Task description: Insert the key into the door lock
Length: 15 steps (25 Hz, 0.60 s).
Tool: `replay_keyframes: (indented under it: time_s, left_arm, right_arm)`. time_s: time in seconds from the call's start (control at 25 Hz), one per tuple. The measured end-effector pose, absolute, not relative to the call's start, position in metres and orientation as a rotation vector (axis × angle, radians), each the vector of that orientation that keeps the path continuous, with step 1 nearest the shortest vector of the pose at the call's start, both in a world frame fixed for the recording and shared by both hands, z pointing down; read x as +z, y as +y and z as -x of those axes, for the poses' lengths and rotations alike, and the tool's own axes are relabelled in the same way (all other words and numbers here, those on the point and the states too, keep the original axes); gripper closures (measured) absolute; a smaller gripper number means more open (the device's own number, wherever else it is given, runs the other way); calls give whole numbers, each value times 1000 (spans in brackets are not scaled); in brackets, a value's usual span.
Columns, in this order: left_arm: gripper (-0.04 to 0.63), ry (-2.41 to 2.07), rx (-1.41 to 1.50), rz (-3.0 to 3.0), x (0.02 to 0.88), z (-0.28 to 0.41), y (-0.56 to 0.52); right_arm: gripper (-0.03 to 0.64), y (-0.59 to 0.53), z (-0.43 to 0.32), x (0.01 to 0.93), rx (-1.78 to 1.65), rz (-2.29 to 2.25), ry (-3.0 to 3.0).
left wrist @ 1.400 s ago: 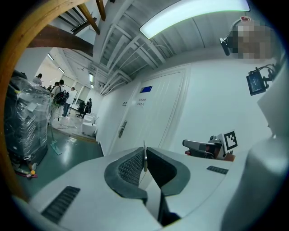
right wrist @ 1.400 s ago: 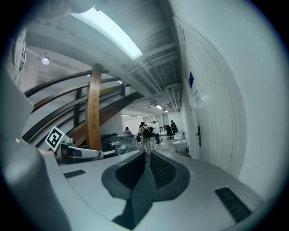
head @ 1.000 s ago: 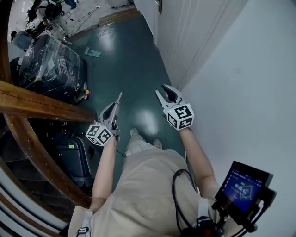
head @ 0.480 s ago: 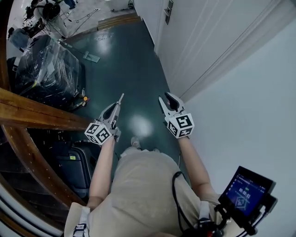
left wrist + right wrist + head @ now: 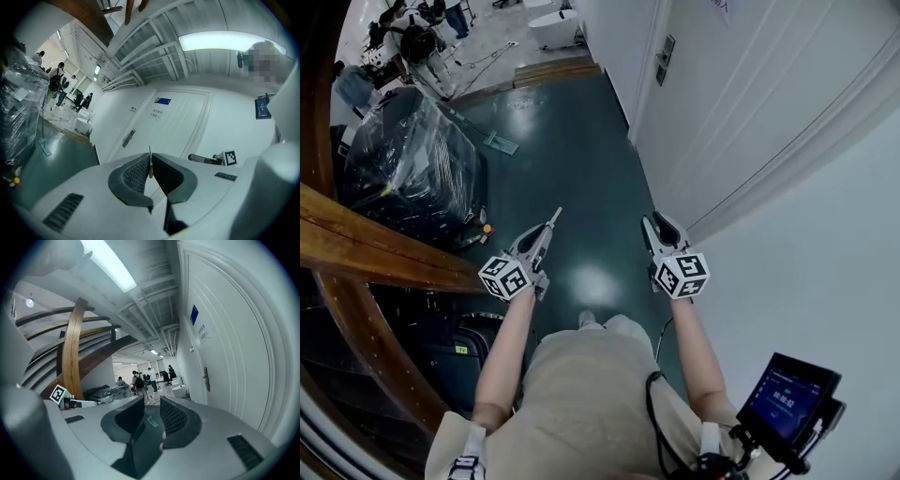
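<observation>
A thin metal key [image 5: 150, 154] stands edge-on between the pads of my left gripper [image 5: 151, 161], which is shut on it. In the head view the key [image 5: 555, 215] sticks out of the left gripper [image 5: 549, 223] over the green floor. The white door [image 5: 741, 75] is ahead on the right, and its handle and lock plate [image 5: 664, 59] is well beyond both grippers. The handle plate [image 5: 128, 138] also shows in the left gripper view, and the handle [image 5: 206, 379] in the right gripper view. My right gripper [image 5: 660, 225] stands open and empty [image 5: 151, 405].
A plastic-wrapped dark load [image 5: 408, 159] and a wooden stair rail [image 5: 366, 248] line the left side, with a dark suitcase [image 5: 455, 352] below. A small screen [image 5: 787, 394] hangs at the person's right hip. People [image 5: 139, 380] stand far down the corridor.
The person has walked forward along the corridor with both grippers carried along. The door and its handle plate have come further into the head view. The left jaws stay shut on the key.
</observation>
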<state>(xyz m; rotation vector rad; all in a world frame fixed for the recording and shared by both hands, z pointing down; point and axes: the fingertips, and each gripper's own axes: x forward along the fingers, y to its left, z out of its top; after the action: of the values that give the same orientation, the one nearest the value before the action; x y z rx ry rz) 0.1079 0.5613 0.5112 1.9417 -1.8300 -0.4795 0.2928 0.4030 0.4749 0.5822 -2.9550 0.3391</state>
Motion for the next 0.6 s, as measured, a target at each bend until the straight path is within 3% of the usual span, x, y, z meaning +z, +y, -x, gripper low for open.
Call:
replay_keyframes:
  time_s: [0.6]
  left_arm:
    - [560, -1747, -621, -1964, 512, -80, 541]
  right_arm:
    - [511, 370, -254, 475, 257, -658, -2989]
